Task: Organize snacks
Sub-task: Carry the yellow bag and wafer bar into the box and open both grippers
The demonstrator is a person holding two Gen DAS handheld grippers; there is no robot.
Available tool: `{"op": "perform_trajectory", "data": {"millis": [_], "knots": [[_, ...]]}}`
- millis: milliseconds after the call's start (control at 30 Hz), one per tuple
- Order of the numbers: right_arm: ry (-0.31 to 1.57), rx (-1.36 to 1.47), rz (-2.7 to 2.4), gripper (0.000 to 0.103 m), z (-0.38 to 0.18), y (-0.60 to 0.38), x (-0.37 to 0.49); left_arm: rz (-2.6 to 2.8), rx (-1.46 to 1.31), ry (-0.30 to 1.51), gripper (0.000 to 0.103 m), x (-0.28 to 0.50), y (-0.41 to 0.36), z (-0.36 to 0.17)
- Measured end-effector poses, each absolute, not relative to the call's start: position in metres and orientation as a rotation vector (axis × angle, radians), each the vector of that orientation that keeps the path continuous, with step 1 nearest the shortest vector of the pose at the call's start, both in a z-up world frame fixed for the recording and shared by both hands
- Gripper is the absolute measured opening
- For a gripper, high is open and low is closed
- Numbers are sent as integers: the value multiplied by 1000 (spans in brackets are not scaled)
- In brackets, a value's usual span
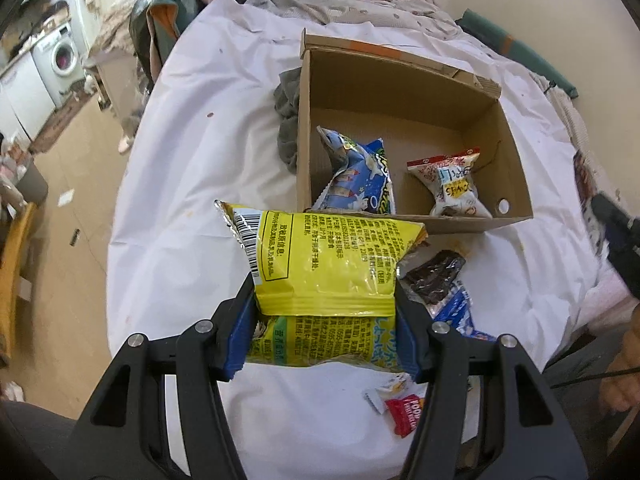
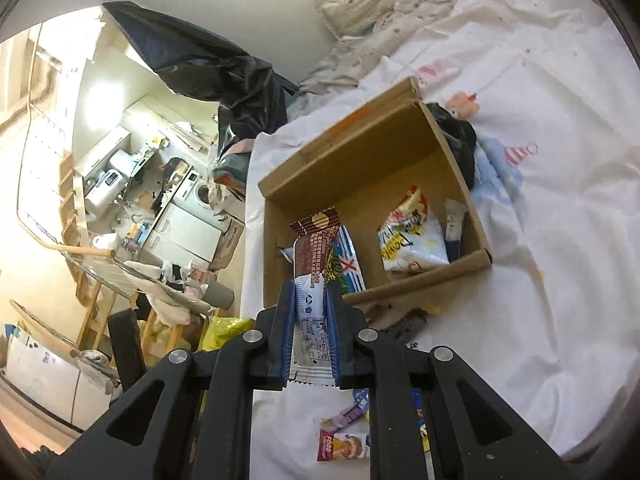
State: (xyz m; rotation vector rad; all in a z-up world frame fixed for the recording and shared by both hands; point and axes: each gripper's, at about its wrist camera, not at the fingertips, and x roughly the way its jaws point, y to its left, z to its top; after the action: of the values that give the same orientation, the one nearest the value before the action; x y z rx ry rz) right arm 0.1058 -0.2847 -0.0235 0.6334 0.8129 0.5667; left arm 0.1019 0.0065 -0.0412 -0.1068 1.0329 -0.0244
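Gripping a puffy yellow snack bag (image 1: 320, 260) across its lower half, the left gripper (image 1: 324, 332) has its jaws about half spread and pressed into the bag's sides, holding it above the white bed sheet (image 1: 192, 152) just short of the cardboard box (image 1: 400, 92); the right gripper (image 2: 311, 340) has its jaws pinched narrow on a slim brown-and-white wafer bar (image 2: 314, 280), which stands upright between them with its crimped top pointing at the box.

Two packets already lie in the box, a blue snack bag (image 1: 360, 176) against the near-left wall and a red-and-white packet (image 1: 452, 184) toward the right; both hands are aiming loads at the same opening, so the plain danger is a clash over the near wall, one gripper knocking the other's packet loose.

That yellow bag is air-filled and glossy; squeezed at the base, it could squirt upward out of the jaws or flop forward and catch the box's near edge, landing on the sheet instead of inside.

The bar is held near its lower end, so it may pivot and drop early; it could also land on the blue bag and slide off unevenly.

More snacks lie on the sheet beneath: a dark packet (image 1: 434, 276) and a small red sachet (image 1: 404, 414), possibly a sauce packet, though the print is too small to be sure; a dropped bag could scatter them, and the light box might shift on the soft bedding if nudged.
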Motion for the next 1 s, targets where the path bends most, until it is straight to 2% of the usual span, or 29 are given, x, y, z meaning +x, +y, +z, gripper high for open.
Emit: {"op": "perform_trajectory", "data": {"millis": [500, 1000], "knots": [[822, 601, 543, 15, -15, -285, 126, -26, -81, 932, 56, 124, -8, -8], [876, 503, 439, 16, -23, -287, 187, -75, -56, 897, 56, 197, -34, 10]]}}
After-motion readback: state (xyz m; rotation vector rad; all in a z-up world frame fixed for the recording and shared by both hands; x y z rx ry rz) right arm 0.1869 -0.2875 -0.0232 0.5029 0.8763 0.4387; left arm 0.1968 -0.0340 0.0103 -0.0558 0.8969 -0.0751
